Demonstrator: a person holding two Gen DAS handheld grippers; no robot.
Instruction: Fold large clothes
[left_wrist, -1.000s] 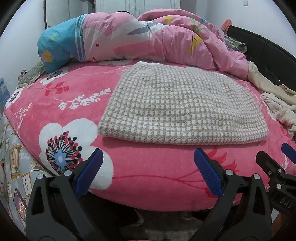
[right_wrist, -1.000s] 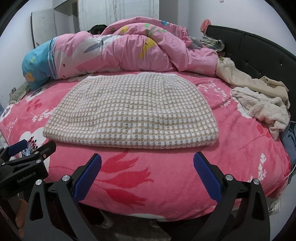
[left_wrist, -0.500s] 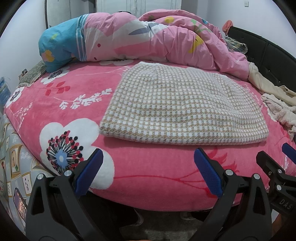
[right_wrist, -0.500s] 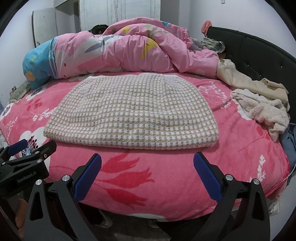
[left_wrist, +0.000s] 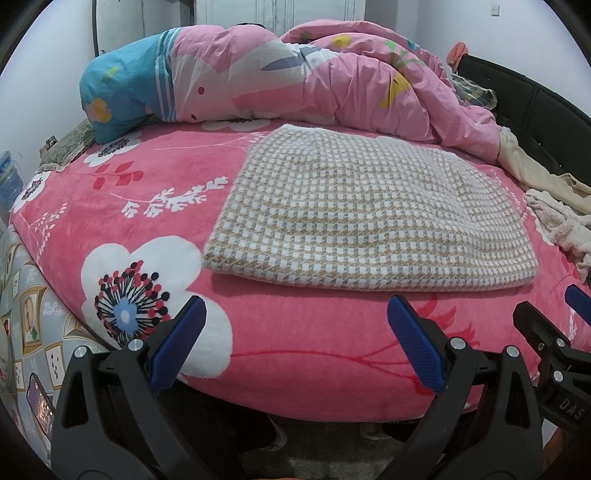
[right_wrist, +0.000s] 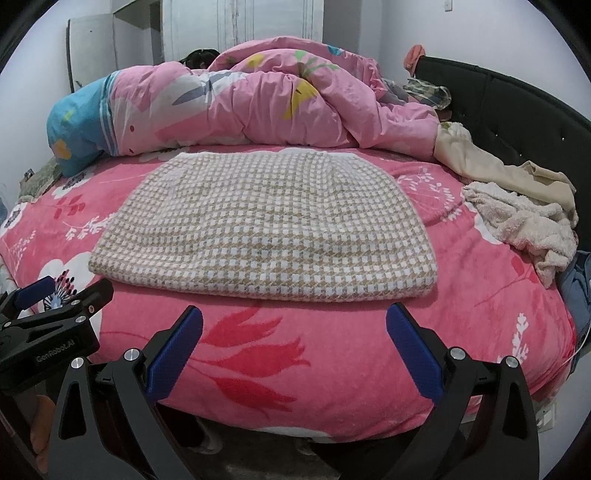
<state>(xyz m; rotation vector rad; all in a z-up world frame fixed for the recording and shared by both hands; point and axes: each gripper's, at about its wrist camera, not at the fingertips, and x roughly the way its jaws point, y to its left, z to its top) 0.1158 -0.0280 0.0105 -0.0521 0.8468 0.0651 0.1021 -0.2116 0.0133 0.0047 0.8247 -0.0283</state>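
Observation:
A beige-and-white checked knit garment (left_wrist: 354, 218) lies folded flat in a rectangle on the pink flowered bed; it also shows in the right wrist view (right_wrist: 269, 225). My left gripper (left_wrist: 295, 332) is open and empty, held off the bed's near edge, short of the garment's front left part. My right gripper (right_wrist: 293, 336) is open and empty, also off the near edge, short of the garment's front right part. Each gripper shows at the side of the other's view: the right gripper (left_wrist: 554, 332), the left gripper (right_wrist: 55, 306).
A bunched pink and blue duvet (left_wrist: 280, 77) lies behind the garment. A cream garment (right_wrist: 502, 170) and a fluffy white cloth (right_wrist: 528, 225) lie at the right by the black headboard (right_wrist: 517, 110). The bed's near edge (right_wrist: 295, 417) drops to the floor below the grippers.
Both grippers have drifted slightly back or up from the bed; the garment looks a little farther. Nothing was gripped or moved.

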